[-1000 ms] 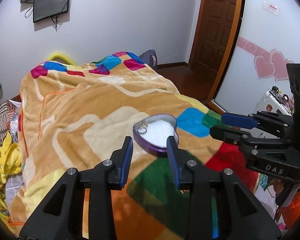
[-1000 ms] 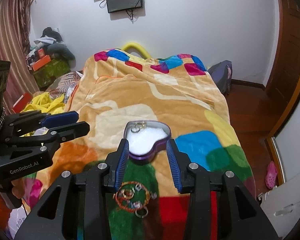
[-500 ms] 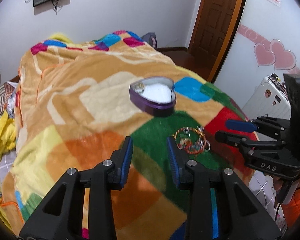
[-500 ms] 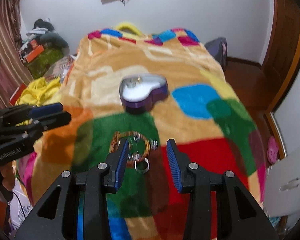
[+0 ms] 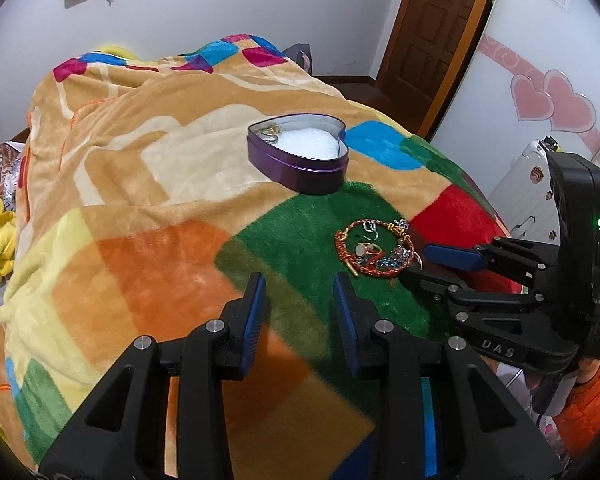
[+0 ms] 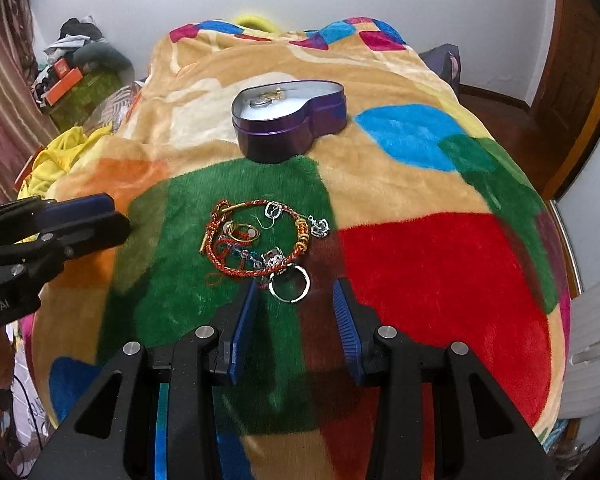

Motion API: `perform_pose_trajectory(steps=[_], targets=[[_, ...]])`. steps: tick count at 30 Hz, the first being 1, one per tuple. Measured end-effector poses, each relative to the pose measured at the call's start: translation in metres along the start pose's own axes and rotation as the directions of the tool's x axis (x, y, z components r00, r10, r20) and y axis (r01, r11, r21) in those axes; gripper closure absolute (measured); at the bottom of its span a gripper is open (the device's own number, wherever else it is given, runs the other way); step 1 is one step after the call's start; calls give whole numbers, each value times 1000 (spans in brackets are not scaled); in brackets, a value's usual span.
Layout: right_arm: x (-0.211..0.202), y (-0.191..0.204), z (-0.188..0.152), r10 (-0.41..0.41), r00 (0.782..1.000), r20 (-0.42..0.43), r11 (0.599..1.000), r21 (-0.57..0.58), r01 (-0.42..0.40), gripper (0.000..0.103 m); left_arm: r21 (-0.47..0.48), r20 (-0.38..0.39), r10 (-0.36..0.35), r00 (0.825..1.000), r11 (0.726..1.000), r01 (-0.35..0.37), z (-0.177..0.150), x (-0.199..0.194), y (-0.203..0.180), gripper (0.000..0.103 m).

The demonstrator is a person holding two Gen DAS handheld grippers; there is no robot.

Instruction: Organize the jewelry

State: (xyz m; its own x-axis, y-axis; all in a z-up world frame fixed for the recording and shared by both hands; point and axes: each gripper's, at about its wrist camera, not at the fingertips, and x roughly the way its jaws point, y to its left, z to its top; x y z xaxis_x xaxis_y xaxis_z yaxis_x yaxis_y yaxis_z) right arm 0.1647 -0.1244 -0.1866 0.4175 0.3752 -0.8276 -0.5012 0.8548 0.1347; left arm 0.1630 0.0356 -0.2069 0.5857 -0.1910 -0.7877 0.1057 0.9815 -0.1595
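Heart tin (image 6: pixel 290 120) tip toward right claw (image 6: pixel 294 304), both claws wide, empty, jewelry pile (image 6: pixel 260 238) between.

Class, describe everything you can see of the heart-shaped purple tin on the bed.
The heart-shaped tin looks like metal, with dark purple walls, a rolled rim and a silvery inside. It has no lid on and sits upright on the blanket, at the far edge of the green patch. White padding fills its bottom, and a few small ring-like pieces lie in one lobe. The loose jewelry pile lies apart, nearer the cameras. Neither gripper touches it.
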Motion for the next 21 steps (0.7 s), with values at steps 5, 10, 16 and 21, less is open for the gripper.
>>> perform_pose_trajectory(steps=[5, 10, 16, 21], targets=[[0, 1, -1, 8, 1000, 24, 1000, -15, -7, 84, -12, -10, -25, 1000, 1000, 24, 6, 10, -5, 69], [-4, -7, -2, 42, 999, 34, 999, 15, -43, 84, -16, -27, -44, 999, 999, 44, 10, 22, -12, 70], [-15, -12, -6, 4, 998, 59, 1000, 11, -5, 84, -46, -68, -55, 996, 998, 52, 14, 41, -16, 79], [-21, -18, -6, -23, 997, 74, 1000, 15, 22, 84, -63, -88, -48, 995, 997, 43, 19, 53, -16, 88]])
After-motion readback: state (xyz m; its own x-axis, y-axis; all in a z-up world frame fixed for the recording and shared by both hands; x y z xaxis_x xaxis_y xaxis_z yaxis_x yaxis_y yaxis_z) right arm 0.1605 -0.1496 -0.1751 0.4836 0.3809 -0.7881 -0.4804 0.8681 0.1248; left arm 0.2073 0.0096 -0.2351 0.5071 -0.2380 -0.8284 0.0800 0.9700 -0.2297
